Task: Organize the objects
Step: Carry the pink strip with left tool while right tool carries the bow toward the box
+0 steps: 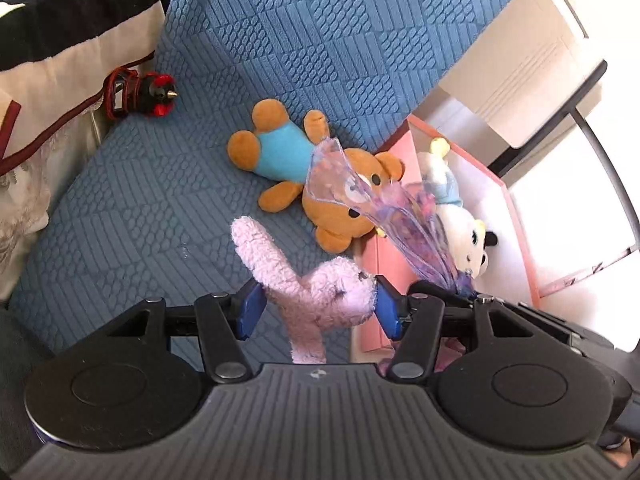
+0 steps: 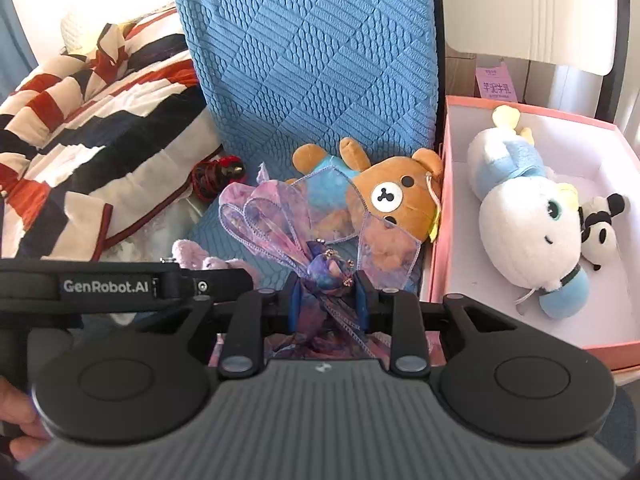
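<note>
Between the blue pads, the left hand-held gripper (image 1: 316,306) pinched a pink rabbit (image 1: 320,292), light, fuzzy and squashy, by its head. The right hand-held gripper (image 2: 327,298) clamped a flimsy gauze bow (image 2: 288,216) at its knot. Beyond lay a plush bear (image 1: 316,176) beside the pink box (image 2: 440,272).

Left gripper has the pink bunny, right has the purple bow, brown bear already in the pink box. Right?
Not quite: the brown bear lies on the blue cover beside the pink box, as the right wrist view shows. The left gripper does hold the pink bunny, the right gripper the purple bow.
</note>
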{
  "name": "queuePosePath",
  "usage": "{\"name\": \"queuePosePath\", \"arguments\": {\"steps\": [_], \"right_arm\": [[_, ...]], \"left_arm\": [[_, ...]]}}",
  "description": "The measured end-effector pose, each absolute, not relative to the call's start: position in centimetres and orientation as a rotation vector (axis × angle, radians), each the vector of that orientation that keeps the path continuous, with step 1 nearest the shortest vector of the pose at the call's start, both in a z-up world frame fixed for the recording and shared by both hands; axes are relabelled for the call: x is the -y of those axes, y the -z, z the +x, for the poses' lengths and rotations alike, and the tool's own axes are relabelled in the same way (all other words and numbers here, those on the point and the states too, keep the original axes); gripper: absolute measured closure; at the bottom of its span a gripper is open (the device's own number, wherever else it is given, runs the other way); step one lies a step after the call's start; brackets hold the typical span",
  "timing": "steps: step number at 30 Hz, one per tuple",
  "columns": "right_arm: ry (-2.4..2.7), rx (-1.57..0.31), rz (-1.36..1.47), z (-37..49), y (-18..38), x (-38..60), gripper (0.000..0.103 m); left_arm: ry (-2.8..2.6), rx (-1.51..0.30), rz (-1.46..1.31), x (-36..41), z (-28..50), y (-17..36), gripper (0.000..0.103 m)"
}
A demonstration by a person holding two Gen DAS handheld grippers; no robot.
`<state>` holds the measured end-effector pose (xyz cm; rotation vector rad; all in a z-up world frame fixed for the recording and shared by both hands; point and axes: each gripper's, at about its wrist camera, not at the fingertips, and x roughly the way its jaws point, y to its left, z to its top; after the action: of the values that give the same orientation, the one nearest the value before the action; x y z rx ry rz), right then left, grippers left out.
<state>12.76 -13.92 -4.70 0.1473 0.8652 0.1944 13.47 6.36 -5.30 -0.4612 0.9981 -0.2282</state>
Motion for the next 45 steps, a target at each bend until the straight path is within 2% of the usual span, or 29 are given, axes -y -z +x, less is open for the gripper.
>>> {"name": "queuePosePath", "arguments": {"steps": [19, 30, 37, 45], "right_arm": [[-0.168, -0.768, 0.201, 13.6, -2.0, 22.3, 0.072], [-0.156, -0.725, 0.238, 14.9, -4.1, 26.6, 0.072], [-0.121, -0.717, 0.272, 15.8, -3.5, 29.7, 0.072], [-0.058, -0.765, 0.287, 16.4, -0.3, 33.2, 0.072]], "left_arm": [[0.272, -0.915, -0.482, 1.4, 15.9, -2.3, 0.04], [0.314, -0.826, -0.476, 6.1, 17.8, -6.1, 0.04], [0.337, -0.777, -0.408, 9.4, 18.9, -6.8, 0.04], [0.366, -0.812, -0.434, 12.4, 20.4, -4.1, 0.04]]}}
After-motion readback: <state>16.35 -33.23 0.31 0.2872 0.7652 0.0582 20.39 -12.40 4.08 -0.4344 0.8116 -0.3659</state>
